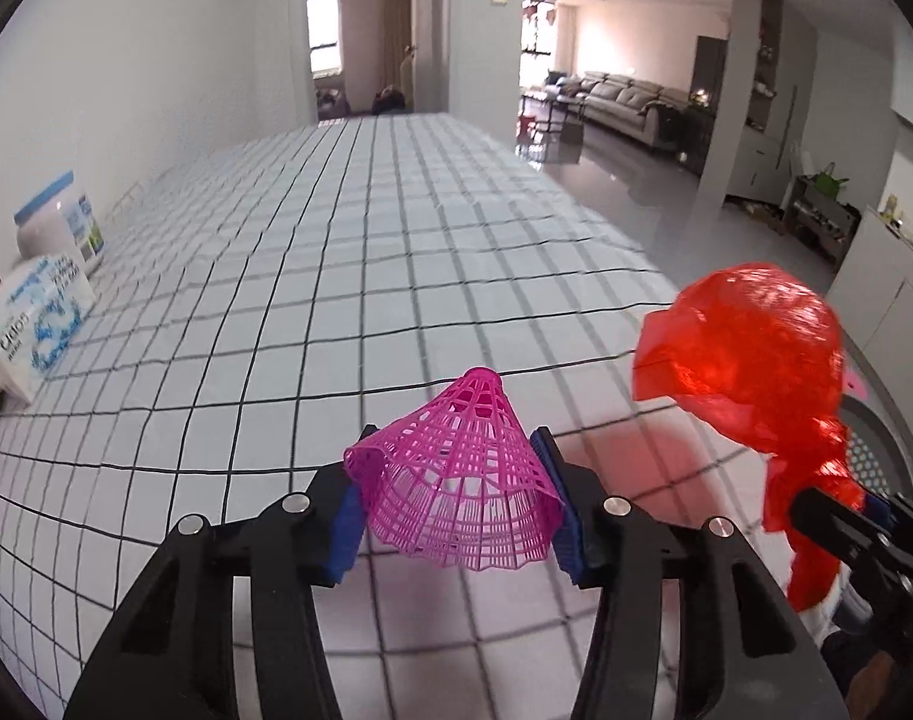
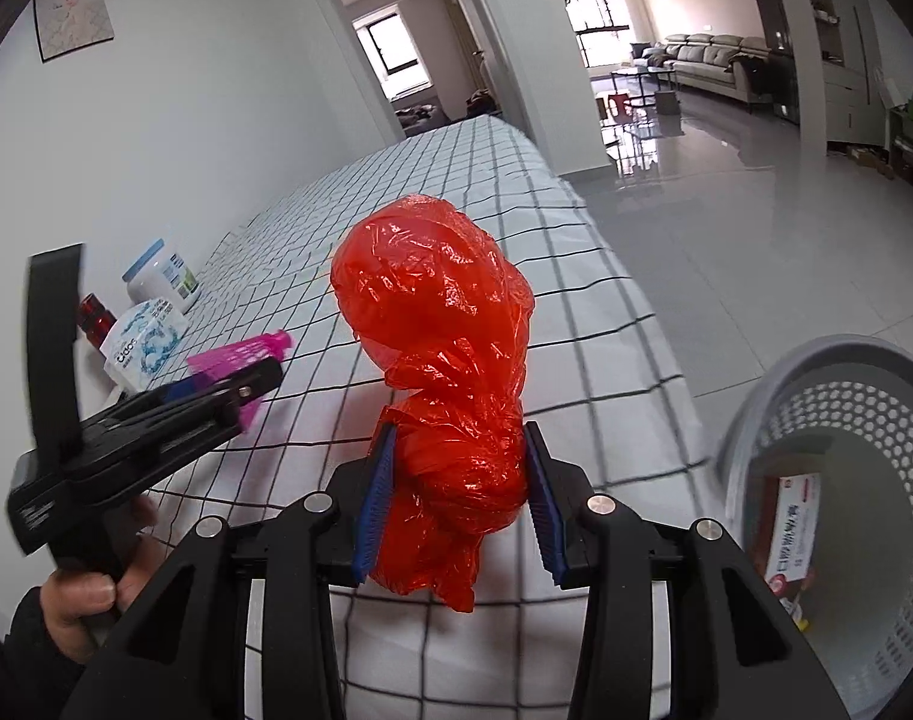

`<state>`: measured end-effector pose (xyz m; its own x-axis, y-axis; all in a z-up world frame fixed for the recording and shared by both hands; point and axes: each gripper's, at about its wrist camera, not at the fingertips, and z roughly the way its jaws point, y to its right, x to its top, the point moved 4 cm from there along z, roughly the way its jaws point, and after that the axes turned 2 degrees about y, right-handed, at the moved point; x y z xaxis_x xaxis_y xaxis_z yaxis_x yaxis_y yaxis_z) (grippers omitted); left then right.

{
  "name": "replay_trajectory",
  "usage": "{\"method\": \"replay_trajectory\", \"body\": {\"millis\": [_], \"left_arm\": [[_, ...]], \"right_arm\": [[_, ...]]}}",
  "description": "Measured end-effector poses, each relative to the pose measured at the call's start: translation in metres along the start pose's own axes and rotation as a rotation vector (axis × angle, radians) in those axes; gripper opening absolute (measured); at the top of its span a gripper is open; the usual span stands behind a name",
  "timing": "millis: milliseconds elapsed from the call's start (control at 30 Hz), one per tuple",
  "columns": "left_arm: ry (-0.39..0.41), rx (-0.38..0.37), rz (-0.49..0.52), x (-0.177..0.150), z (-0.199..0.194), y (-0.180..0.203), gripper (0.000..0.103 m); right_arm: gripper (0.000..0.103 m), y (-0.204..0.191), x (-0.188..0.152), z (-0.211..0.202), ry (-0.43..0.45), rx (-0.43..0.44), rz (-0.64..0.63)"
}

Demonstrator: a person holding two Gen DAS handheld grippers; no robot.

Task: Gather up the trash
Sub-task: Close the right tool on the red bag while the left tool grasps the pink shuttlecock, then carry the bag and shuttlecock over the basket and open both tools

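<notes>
**Both pieces of trash lifted, bin not yet fed**

The crumpled red plastic bag (image 2: 438,360) sits pinched at its knotted neck between the right gripper (image 2: 456,504) jaws. The pink plastic mesh shuttlecock (image 1: 462,474) is clamped across its skirt between the left gripper (image 1: 456,504) jaws. Both hang above the checked tabletop (image 1: 348,252). The grey perforated basket (image 2: 858,420), right of the right jaws, already holds a carton; dropping both remains.

I saw a pink mesh shuttlecock (image 1: 462,474), a red plastic bag (image 2: 444,360), a white black-gridded counter (image 1: 396,252), and beside it a grey perforated basket (image 2: 864,420).
</notes>
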<state>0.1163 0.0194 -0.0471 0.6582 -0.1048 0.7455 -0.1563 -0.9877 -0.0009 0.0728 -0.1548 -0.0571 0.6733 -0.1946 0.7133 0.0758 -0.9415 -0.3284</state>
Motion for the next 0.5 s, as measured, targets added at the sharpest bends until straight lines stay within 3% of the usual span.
{"method": "replay_trajectory", "body": {"millis": [200, 500], "left_arm": [[0.023, -0.062, 0.032, 0.002, -0.026, 0.039, 0.05], [0.058, -0.178, 0.116, -0.007, -0.053, 0.127, 0.05]], "right_arm": [[0.04, 0.032, -0.008, -0.033, 0.045, -0.055, 0.037], [0.04, 0.108, -0.034, -0.092, 0.097, -0.192, 0.125]]}}
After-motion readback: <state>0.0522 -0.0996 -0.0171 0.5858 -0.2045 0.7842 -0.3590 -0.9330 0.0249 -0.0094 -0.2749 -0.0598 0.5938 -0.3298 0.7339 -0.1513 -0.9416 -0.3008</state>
